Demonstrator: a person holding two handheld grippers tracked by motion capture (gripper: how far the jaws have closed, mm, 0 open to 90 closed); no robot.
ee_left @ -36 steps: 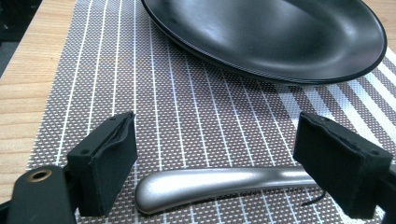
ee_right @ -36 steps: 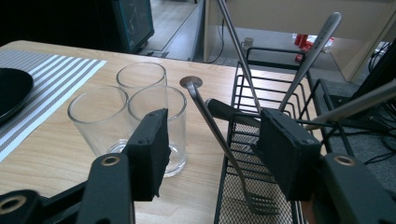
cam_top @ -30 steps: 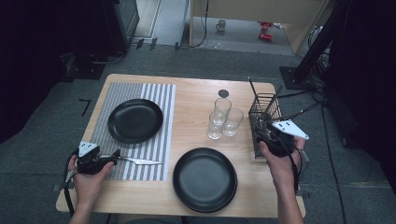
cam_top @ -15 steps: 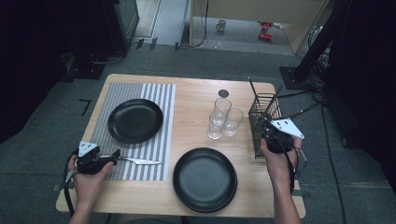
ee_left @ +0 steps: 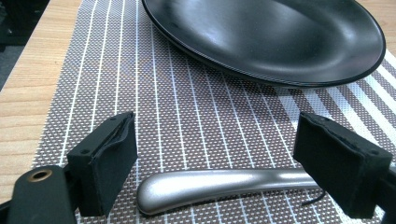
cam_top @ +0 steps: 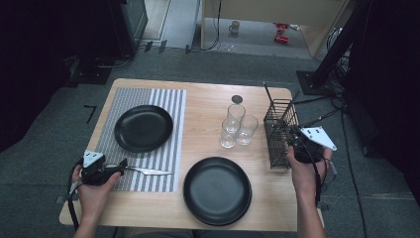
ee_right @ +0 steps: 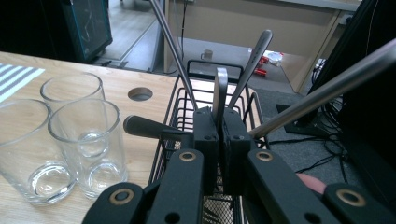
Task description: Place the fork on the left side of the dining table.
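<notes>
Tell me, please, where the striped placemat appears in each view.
High view: striped placemat at the left, under the far black plate.
Left gripper view: across the frame, under plate and knife handle.
Right gripper view: its corner at the left edge, beyond the glasses.
Shared landmark: the wooden table.

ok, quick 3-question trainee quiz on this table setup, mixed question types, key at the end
1. True or false: the right gripper has shut on a utensil handle in the wire caddy.
2. How many glasses stand on the table?
3. The knife by the left gripper lies on: A) placemat B) plate C) bare wood.

Key: 1 true; 2 three; 3 A.
</notes>
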